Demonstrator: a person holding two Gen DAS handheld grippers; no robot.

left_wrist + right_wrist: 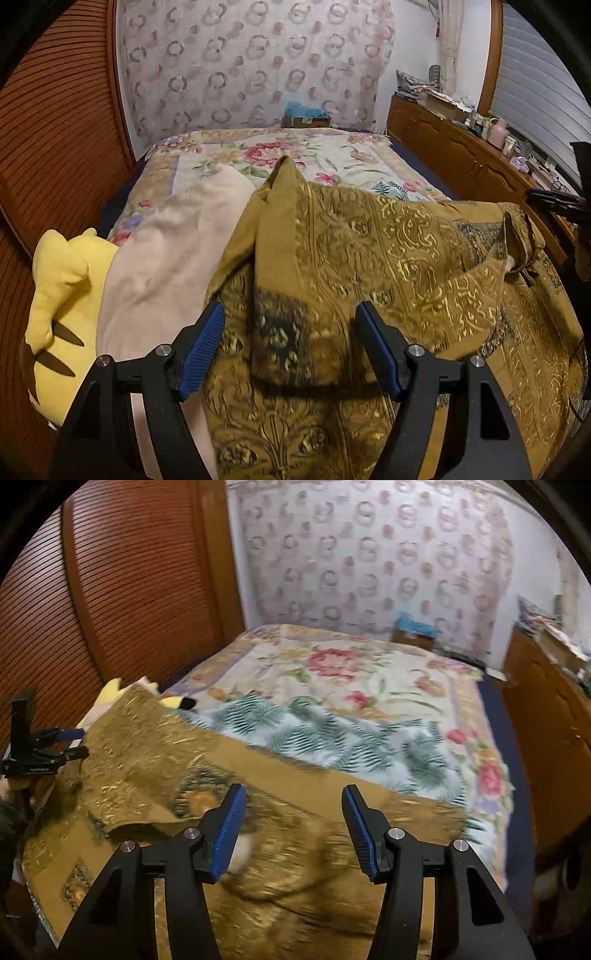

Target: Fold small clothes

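Note:
A mustard-gold garment with a gold and black ornate print (388, 266) lies crumpled on the bed, one corner folded over and peaked up. It also fills the near part of the right wrist view (258, 812), blurred. My left gripper (291, 317) is open and hovers just above the folded flap, holding nothing. My right gripper (293, 797) is open above the garment's middle, holding nothing. The left gripper shows at the far left of the right wrist view (48, 753).
A cream cloth (173, 251) and a yellow plush toy (62, 295) lie left of the garment. A palm-leaf print cloth (332, 734) lies beyond it on the floral bedspread (351, 664). A wooden louvred door (129, 583) stands left, a cluttered wooden cabinet (461, 147) right.

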